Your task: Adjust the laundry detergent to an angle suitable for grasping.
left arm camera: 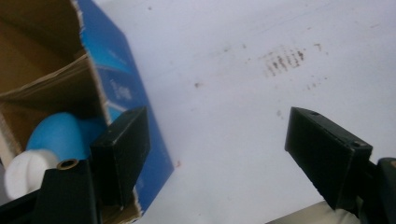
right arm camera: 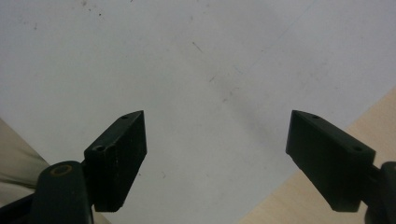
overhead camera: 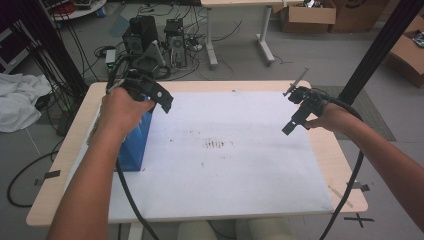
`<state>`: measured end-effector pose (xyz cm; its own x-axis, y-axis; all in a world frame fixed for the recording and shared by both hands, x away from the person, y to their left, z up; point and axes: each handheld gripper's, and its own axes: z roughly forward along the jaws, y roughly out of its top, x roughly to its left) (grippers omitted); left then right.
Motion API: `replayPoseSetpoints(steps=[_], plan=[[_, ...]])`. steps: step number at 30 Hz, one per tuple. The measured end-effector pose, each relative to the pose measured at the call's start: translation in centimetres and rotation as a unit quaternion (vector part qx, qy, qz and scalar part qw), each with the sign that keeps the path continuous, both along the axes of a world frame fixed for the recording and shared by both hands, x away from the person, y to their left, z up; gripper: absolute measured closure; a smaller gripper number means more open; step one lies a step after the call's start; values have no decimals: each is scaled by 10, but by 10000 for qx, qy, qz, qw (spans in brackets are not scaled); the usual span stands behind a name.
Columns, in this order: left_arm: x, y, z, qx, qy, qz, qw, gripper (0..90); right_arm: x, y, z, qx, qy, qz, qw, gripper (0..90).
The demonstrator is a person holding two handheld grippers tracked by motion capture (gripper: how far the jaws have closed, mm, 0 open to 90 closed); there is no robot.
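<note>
A blue cardboard box (overhead camera: 134, 145) stands open at the left of the white sheet (overhead camera: 225, 170). In the left gripper view the box (left arm camera: 123, 88) holds a blue rounded object (left arm camera: 58, 135) and a white one (left arm camera: 23, 170). My left gripper (overhead camera: 164, 101) hovers over the box's far end. Its jaws are open with nothing between them, one over the box's rim and the other over the sheet (left arm camera: 217, 115). My right gripper (overhead camera: 291, 126) hangs open and holds nothing above the sheet's right side, near the wooden table edge (right arm camera: 217, 115).
Brown smudges (overhead camera: 217, 144) mark the sheet's middle. Bare wooden table (overhead camera: 60, 165) borders the sheet. Behind the table are computer towers (overhead camera: 142, 32) with cables, cardboard boxes (overhead camera: 307, 15) and a black post (overhead camera: 380, 45). A white cloth (overhead camera: 17, 100) lies off to the left.
</note>
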<state>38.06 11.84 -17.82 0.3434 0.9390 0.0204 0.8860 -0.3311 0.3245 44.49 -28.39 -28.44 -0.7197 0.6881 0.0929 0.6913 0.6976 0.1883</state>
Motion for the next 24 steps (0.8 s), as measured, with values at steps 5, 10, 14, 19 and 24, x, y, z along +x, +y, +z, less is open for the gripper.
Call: replayPoseSetpoints(steps=[5,10,14,19,24], plan=[[5,-22,-3,12,14,-242,9997,232,-1,-2,1,17,-24,10,10000,203],[9,-45,-7,35,55,-477,9988,232,-1,-2,4,27,-49,26,10000,203],[13,-62,-9,100,107,-717,9973,231,-2,-2,5,40,-62,36,10000,203],[18,-82,-13,105,102,-955,9953,232,-3,-1,6,40,-54,26,10000,203],[24,-102,-22,244,202,-1251,9916,234,-4,-1,6,51,-79,65,9999,203]])
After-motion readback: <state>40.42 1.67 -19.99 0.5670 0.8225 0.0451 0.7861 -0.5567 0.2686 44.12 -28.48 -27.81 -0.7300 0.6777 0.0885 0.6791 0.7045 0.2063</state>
